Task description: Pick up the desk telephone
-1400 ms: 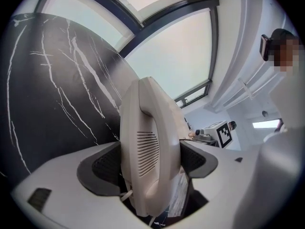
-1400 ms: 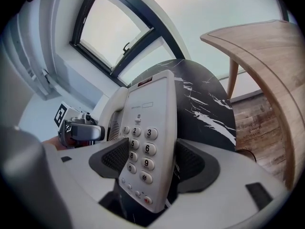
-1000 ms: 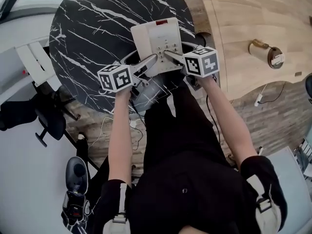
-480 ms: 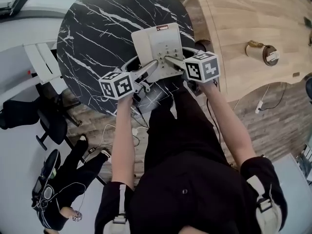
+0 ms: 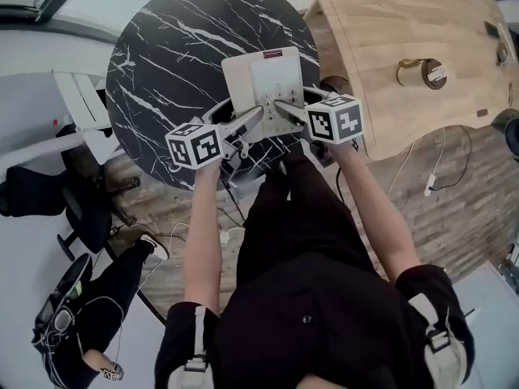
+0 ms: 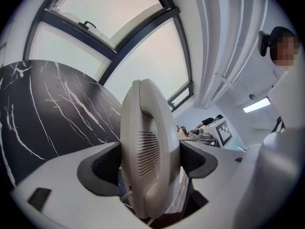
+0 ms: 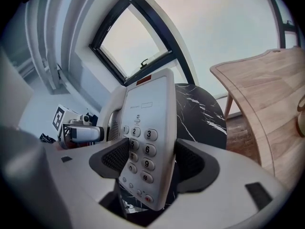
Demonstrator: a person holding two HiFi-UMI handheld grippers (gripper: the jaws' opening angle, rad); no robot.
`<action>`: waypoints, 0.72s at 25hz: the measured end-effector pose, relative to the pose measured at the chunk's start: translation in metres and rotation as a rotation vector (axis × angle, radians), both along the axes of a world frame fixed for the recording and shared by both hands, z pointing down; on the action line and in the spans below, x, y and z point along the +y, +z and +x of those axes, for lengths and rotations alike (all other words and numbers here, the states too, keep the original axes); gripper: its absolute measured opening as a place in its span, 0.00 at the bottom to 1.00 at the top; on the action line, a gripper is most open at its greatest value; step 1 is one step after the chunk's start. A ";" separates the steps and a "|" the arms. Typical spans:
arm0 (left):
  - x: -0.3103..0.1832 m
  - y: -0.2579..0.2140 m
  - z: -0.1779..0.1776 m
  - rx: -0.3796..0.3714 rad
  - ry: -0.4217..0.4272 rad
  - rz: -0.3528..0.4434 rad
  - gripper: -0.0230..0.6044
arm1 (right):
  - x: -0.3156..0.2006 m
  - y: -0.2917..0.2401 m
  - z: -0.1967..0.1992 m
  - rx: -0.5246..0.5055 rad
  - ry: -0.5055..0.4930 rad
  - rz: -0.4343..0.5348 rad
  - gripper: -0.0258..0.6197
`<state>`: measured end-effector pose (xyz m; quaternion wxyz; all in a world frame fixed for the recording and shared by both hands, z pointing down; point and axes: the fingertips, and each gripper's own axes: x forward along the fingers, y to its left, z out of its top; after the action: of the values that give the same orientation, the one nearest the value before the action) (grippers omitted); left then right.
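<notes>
Bright, even daylight fills all three views. In the left gripper view the window panes (image 6: 90,18) from 10 to 12 o'clock wash out to pale white, and a ceiling lamp (image 6: 257,105) glows at 3 o'clock. In the right gripper view the panes from 12 to 2 o'clock are blown out likewise. Both gripper views show heavy fisheye distortion, with black corners and bowed window frames (image 6: 138,46). The telephone (image 7: 145,142), close to each lens, is slightly soft, though its keys stay legible, and shade gathers beneath it at 6 o'clock. In the head view the marble table (image 5: 162,55) carries a dull grey sheen at 11 o'clock. Shadows there are faint, and the rim stretches and curves.
</notes>
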<state>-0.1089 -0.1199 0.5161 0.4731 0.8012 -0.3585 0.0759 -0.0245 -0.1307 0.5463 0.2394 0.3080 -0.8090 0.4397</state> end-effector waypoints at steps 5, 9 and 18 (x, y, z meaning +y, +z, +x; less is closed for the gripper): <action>0.030 -0.024 -0.003 -0.005 0.010 0.049 0.66 | 0.030 -0.025 -0.002 -0.005 0.021 0.048 0.54; 0.046 -0.043 -0.003 -0.021 0.026 0.105 0.66 | 0.046 -0.043 -0.002 -0.012 0.031 0.092 0.54; 0.076 -0.083 -0.005 -0.002 0.027 0.216 0.66 | 0.075 -0.086 -0.004 -0.010 0.051 0.219 0.54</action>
<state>-0.1144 -0.0435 0.4328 0.3825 0.8523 -0.3540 0.0438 -0.0280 -0.0558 0.4606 0.1891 0.3507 -0.8452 0.3561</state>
